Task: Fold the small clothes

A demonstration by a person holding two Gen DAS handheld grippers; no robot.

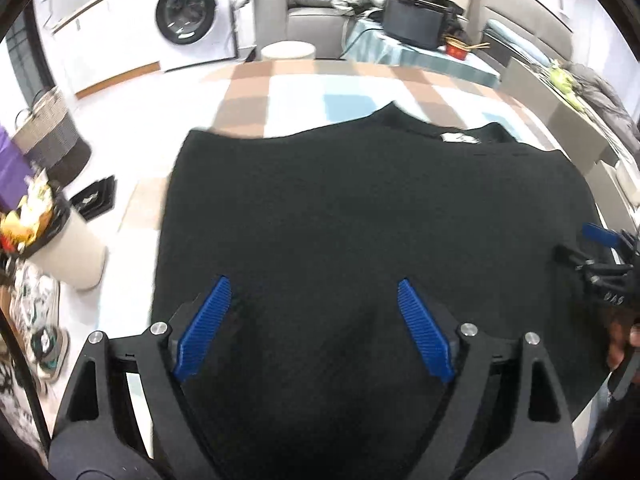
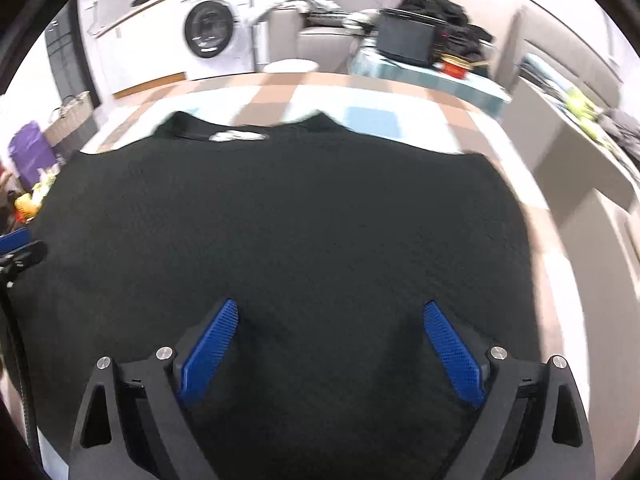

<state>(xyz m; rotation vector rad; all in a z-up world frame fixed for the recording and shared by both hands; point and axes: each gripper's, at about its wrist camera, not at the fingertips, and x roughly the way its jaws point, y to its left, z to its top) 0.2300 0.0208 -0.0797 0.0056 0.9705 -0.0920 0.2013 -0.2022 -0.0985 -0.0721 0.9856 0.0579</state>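
Observation:
A black knitted garment [image 1: 360,216] lies spread flat on a checked cloth-covered table [image 1: 304,88], its collar and white label [image 1: 460,137] toward the far edge. My left gripper [image 1: 314,286] hovers over its near part, blue pads wide apart, nothing between them. In the right wrist view the same garment [image 2: 300,220] fills the middle, label [image 2: 236,135] at the far side. My right gripper [image 2: 332,308] stands open above the near part, pads clear of the fabric. The right gripper's tip [image 1: 600,236] shows at the left view's right edge; the left one's tip [image 2: 16,240] at the other view's left edge.
Beyond the table stand a washing machine [image 1: 188,20], a round white stool [image 1: 287,50] and a teal-covered table [image 1: 416,56] with a black box and dark clothes. A bin [image 1: 68,248] and a basket [image 1: 48,128] stand on the floor at left.

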